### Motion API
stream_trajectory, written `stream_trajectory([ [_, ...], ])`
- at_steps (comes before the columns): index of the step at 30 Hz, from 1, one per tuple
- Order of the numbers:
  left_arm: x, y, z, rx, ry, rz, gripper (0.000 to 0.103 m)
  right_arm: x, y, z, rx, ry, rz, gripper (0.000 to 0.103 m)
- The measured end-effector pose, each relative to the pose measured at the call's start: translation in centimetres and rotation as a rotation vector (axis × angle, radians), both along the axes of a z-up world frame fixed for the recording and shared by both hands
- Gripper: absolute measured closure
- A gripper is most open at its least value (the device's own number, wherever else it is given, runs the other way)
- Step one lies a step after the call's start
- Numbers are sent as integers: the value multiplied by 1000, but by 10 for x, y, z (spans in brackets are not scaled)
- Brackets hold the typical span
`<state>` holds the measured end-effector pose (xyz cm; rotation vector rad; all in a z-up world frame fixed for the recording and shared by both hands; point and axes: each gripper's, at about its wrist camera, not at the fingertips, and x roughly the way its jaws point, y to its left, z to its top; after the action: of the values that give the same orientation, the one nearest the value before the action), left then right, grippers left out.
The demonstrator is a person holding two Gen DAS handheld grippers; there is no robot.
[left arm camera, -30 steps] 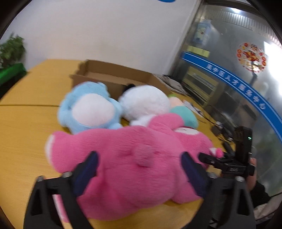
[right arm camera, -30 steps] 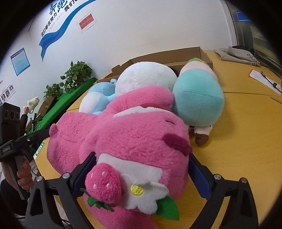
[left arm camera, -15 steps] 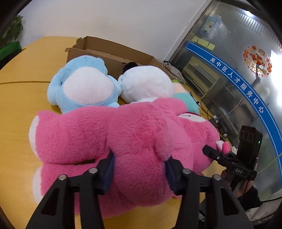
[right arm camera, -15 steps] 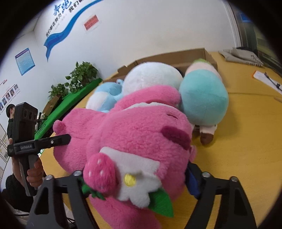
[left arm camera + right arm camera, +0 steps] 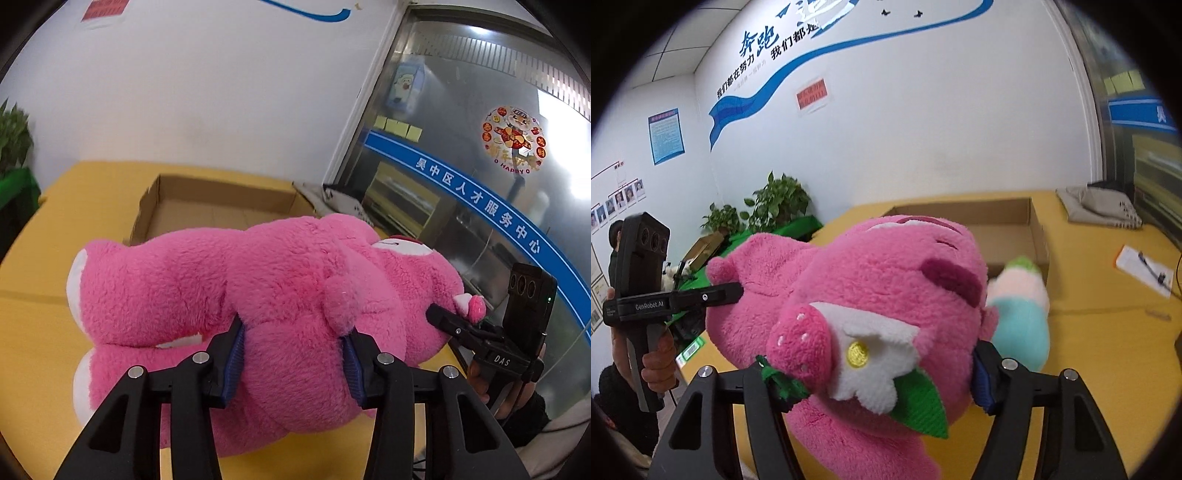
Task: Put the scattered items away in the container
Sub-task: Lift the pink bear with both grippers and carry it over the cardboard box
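A big pink plush bear [image 5: 280, 280] hangs above the yellow table [image 5: 33, 321], held from both ends. My left gripper [image 5: 291, 350] is shut on its rump, the blue pads pressed into the fur. My right gripper [image 5: 875, 369] is shut on its head [image 5: 886, 280], beside the strawberry and flower trim. Each view also shows the other gripper's finger dug into the fur from the side. The open cardboard box [image 5: 221, 206] stands behind the bear, seen too in the right wrist view [image 5: 1008, 221]. A teal and white plush [image 5: 1019, 325] lies on the table in front of the box.
A grey folded cloth [image 5: 1097, 210] and a paper with a pen [image 5: 1145, 266] lie on the table's right side. Potted plants [image 5: 775, 203] stand at the far left by the wall. A glass partition [image 5: 480, 166] runs along the right.
Both grippers closed on the pink bear and rose with it off the table. The blue and white plush toys are hidden below the bear, and the box's inside shows.
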<state>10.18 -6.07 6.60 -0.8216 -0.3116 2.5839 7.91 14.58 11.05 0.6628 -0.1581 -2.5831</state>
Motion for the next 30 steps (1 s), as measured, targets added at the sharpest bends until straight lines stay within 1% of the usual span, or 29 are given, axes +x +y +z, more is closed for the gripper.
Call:
stream_trajectory([
  [3,-50,2,25,-27,43,-11,54,-43,6,19,-18,27,-31,34],
  [6,-106,1,44,-34,64,-19,54,-94,11,36,-33,48,-59,34],
  [8,-150,-1,56,-41,79,-20,54,-130,14,48,-36,58,-77,34],
  [11,-207,-4,65,-44,86,-25,54,-186,15,63,-29,69,-96,34],
  [15,-300,-7,61,-38,42,-34,54,-266,18,67,-35,46,-118,34],
  [17,-340,-6,49,-38,8,-41,54,-307,24,59,-58,18,-133,34],
  [18,-365,-4,39,-38,-18,-45,54,-326,26,53,-66,-1,-144,34],
  [20,-403,-2,16,-35,-68,-53,54,-360,29,35,-49,-25,-170,34],
  [21,-423,-1,1,-20,-110,-48,54,-377,31,26,-34,-38,-182,34],
  [22,-445,1,-20,-1,-168,-42,54,-393,33,12,-25,-69,-196,34],
  [23,-459,5,-38,-2,-211,-39,54,-408,35,-1,-17,-109,-209,34],
  [25,-484,18,-75,-38,-292,-37,55,-432,38,-33,15,-198,-238,34],
  [26,-494,24,-96,-51,-342,-40,57,-441,40,-50,31,-245,-250,34],
  [27,-501,31,-114,-59,-378,-55,56,-449,41,-69,54,-309,-263,34],
  [28,-501,37,-123,-68,-375,-70,55,-455,42,-82,75,-356,-274,34],
  [29,-500,41,-125,-80,-350,-70,55,-457,45,-94,88,-396,-290,34],
  [30,-499,42,-122,-85,-336,-64,53,-460,51,-101,66,-428,-301,34],
])
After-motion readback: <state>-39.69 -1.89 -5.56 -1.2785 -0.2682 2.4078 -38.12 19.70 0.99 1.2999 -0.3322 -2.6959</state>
